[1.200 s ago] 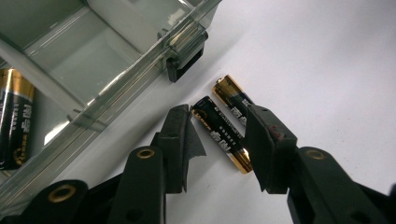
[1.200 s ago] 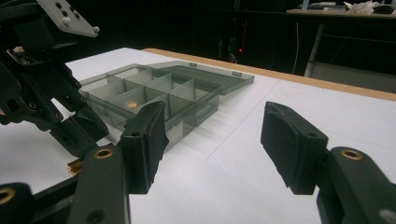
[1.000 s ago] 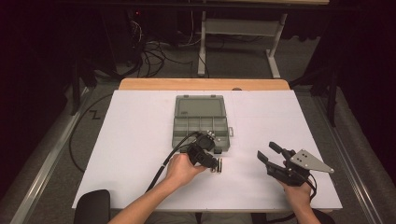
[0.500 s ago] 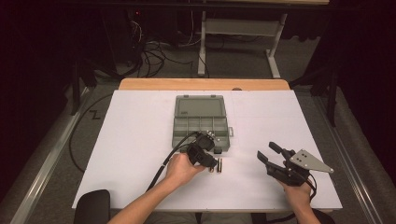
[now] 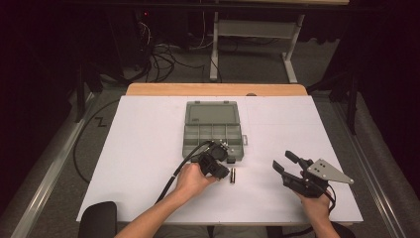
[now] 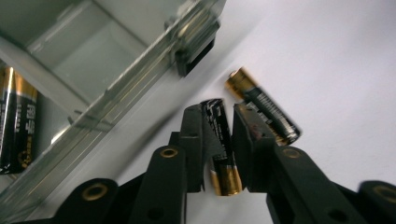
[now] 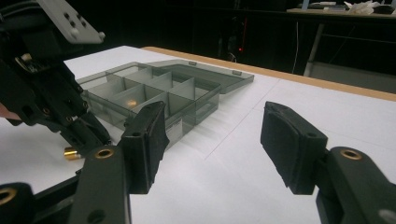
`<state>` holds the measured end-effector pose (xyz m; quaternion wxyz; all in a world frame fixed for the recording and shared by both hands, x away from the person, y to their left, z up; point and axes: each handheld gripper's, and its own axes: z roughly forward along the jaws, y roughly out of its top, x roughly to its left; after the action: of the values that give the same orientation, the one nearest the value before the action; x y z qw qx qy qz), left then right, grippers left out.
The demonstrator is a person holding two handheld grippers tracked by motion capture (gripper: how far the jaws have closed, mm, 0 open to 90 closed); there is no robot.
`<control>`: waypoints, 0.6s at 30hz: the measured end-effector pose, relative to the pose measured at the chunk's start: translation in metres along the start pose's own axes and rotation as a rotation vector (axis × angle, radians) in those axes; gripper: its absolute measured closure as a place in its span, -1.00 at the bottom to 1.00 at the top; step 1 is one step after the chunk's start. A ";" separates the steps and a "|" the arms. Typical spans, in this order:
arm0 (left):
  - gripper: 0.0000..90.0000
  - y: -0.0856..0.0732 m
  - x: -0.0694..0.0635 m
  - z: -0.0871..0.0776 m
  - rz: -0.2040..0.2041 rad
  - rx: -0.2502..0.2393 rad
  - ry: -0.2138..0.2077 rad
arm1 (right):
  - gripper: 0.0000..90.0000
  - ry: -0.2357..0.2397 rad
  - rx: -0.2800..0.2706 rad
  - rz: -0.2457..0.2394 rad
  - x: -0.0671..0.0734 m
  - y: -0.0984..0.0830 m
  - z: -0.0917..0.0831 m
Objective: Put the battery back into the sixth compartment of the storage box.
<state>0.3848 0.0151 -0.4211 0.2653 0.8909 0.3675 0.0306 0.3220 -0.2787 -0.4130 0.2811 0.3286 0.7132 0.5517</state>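
The left tongs (image 6: 218,140), jaws just closing, pinch a battery (image 6: 219,140) off the table beside the box (image 6: 107,70), likely to file it there; the right tongs (image 7: 215,140) wait open, empty, well apart.

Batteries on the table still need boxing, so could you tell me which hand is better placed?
Left: its tongs already clasp one battery beside the compartment box. The right tongs stand open, farther away.
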 end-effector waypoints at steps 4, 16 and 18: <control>0.66 0.000 -0.001 0.000 0.008 0.004 0.007 | -0.06 0.000 -0.002 0.002 0.000 0.000 0.000; 0.69 -0.001 -0.001 -0.006 0.084 0.022 0.021 | -0.05 -0.001 0.000 -0.002 0.001 0.000 0.000; 0.69 0.000 0.001 -0.009 0.078 0.011 0.013 | -0.05 -0.001 0.000 -0.002 0.001 0.000 0.000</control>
<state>0.3834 0.0201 -0.4136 0.2566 0.9058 0.3343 0.0444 0.3214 -0.2783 -0.4129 0.2821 0.3280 0.7134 0.5513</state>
